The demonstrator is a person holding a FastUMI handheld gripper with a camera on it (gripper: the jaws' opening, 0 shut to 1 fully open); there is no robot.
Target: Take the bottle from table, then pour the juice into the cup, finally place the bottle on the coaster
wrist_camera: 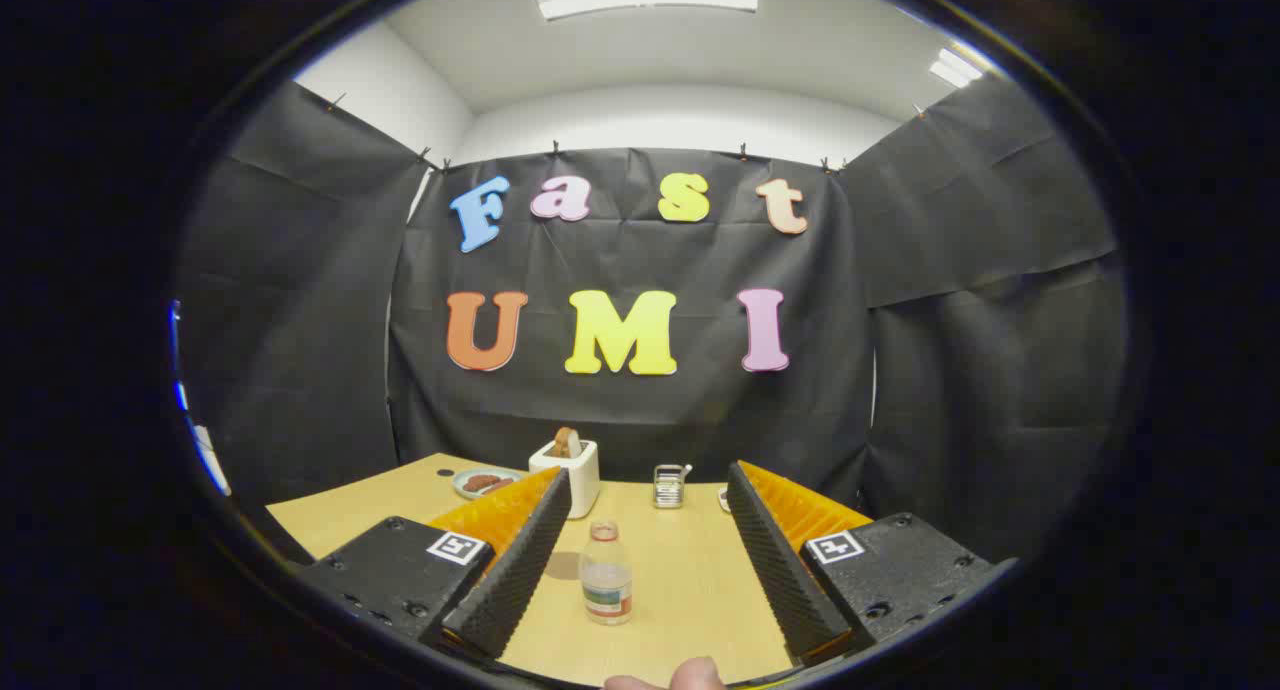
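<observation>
We find the gripper [648, 515] with its fingers [520, 560] spread wide apart and pinching nothing; neither finger touches any object. The bottle [606, 573] stands upright on the wooden table [690, 590], in the gap between the two fingers and clear of both, slightly nearer the left one. It is a small clear bottle with a pale cap and a coloured label band low on its body.

Taking the bottle as our reference: beyond it and a little to the left we note a white toaster [575, 470] with a slice of bread standing in its slot. Further left of the toaster sits a small plate [480, 483] carrying dark food, partly hidden behind the left finger. Beyond the bottle and slightly right stands a small metal-and-glass container [668, 485]. A fingertip [695, 675] of the person shows nearer than the bottle.
</observation>
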